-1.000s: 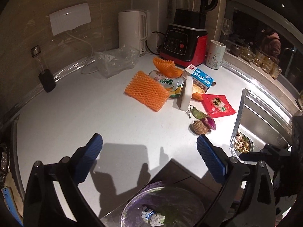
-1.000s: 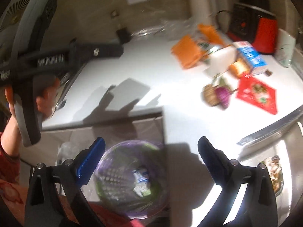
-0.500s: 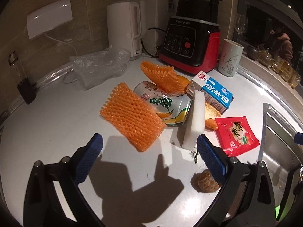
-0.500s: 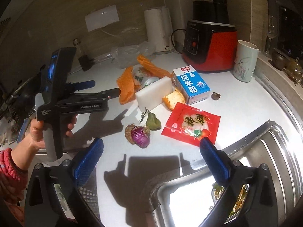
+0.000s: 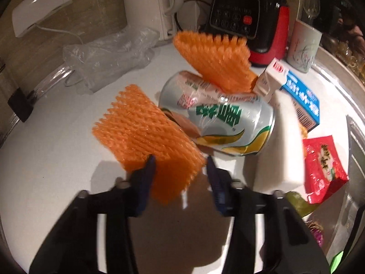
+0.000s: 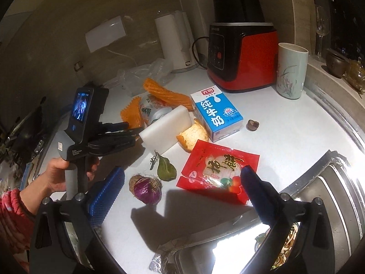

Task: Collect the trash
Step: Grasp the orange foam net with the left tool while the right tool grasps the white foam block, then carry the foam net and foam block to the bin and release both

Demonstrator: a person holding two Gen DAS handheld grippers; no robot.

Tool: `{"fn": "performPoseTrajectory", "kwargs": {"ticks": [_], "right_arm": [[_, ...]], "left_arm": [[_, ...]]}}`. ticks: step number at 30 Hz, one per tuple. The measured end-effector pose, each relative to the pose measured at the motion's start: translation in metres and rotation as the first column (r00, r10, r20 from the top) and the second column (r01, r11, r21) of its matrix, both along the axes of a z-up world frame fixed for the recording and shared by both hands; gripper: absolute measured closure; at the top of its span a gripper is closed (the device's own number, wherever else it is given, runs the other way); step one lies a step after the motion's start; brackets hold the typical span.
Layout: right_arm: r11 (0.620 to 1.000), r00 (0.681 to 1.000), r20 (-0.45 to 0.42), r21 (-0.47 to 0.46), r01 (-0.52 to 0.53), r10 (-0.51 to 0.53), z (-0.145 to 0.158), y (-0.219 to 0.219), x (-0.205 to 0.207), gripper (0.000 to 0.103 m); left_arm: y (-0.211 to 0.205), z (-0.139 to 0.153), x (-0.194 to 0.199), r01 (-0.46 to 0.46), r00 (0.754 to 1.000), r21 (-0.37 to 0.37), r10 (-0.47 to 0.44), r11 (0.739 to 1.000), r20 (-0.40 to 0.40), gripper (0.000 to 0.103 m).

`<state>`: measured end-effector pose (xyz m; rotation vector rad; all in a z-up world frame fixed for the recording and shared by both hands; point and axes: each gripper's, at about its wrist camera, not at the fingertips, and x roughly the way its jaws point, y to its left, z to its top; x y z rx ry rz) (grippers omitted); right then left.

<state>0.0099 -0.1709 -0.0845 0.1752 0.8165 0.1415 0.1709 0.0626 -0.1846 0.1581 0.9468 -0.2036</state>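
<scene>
An orange foam net (image 5: 146, 134) lies on the white counter against a crushed drink can (image 5: 219, 123). My left gripper (image 5: 180, 166) is closing its jaws, and the pads touch both sides of the net's near end. A second orange net (image 5: 214, 61) leans on the can. Beside them are a white foam block (image 6: 166, 127), a blue milk carton (image 6: 216, 114), orange peel (image 6: 194, 134), a red snack packet (image 6: 219, 169), a leaf (image 6: 166, 171) and a purple onion (image 6: 146, 188). My right gripper (image 6: 182, 171) hovers open over the packet's near left edge.
A red blender (image 6: 241, 52), white kettle (image 6: 173, 41), pale cup (image 6: 289, 70) and clear plastic bag (image 5: 109, 57) stand at the back. A steel sink (image 6: 319, 182) with food scraps lies at the front right. A small nut shell (image 6: 253, 124) sits beside the carton.
My left gripper has come down and forward to the orange net, and its jaws have gone from wide open to narrow around it. The right gripper has drifted toward the red packet.
</scene>
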Motion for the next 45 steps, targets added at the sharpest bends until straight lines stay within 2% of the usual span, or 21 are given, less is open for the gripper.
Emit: {"fn": "performPoseTrajectory", "kwargs": {"ticks": [2, 3, 5, 14, 18, 23, 26, 28, 29, 34, 45], "right_arm": [[1.0, 1.0, -0.007, 0.01, 0.001, -0.001, -0.003, -0.001, 0.003, 0.002], [1.0, 1.0, -0.008, 0.012, -0.001, 0.001, -0.003, 0.0, 0.005, 0.002], [1.0, 1.0, -0.005, 0.013, -0.008, 0.008, -0.004, 0.003, 0.008, 0.002], [0.999, 0.999, -0.001, -0.006, -0.04, 0.04, -0.02, 0.055, 0.055, 0.002], [1.0, 1.0, -0.023, -0.029, 0.009, -0.009, -0.038, 0.074, 0.082, 0.004], [0.994, 0.994, -0.067, -0.078, 0.078, -0.083, -0.057, 0.086, 0.106, 0.013], [0.989, 0.991, -0.085, -0.112, 0.094, -0.104, -0.064, 0.089, 0.114, 0.029], [0.989, 0.989, -0.099, -0.112, 0.101, -0.112, -0.067, 0.089, 0.117, 0.052], [0.99, 0.988, -0.108, -0.099, 0.1, -0.111, -0.068, 0.087, 0.117, 0.058], [0.993, 0.989, -0.106, -0.064, 0.094, -0.1, -0.061, 0.083, 0.117, 0.068], [0.994, 0.993, -0.053, 0.016, 0.109, -0.108, -0.023, 0.073, 0.079, 0.076]], "left_arm": [[0.005, 0.0, -0.002, -0.005, 1.0, -0.006, 0.005, 1.0, 0.001, 0.085], [0.008, 0.002, -0.003, -0.002, 1.0, -0.026, 0.002, 1.0, -0.003, 0.09], [0.014, 0.006, -0.006, -0.004, 1.0, -0.071, 0.003, 0.997, -0.009, 0.092], [0.047, 0.052, -0.048, -0.04, 0.995, -0.161, 0.055, 0.986, 0.086, 0.092], [0.06, 0.074, -0.076, -0.052, 0.989, -0.185, 0.077, 0.981, 0.13, 0.092], [0.069, 0.086, -0.094, -0.085, 0.982, -0.216, 0.118, 0.973, 0.145, 0.092], [0.074, 0.089, -0.103, -0.105, 0.979, -0.218, 0.139, 0.97, 0.148, 0.092], [0.075, 0.089, -0.108, -0.111, 0.979, -0.214, 0.144, 0.97, 0.146, 0.092], [0.076, 0.09, -0.111, -0.112, 0.979, -0.213, 0.145, 0.971, 0.146, 0.092], [0.08, 0.095, -0.122, -0.124, 0.975, -0.213, 0.159, 0.969, 0.154, 0.092], [0.09, 0.117, -0.164, -0.131, 0.966, -0.238, 0.178, 0.962, 0.188, 0.092]]}}
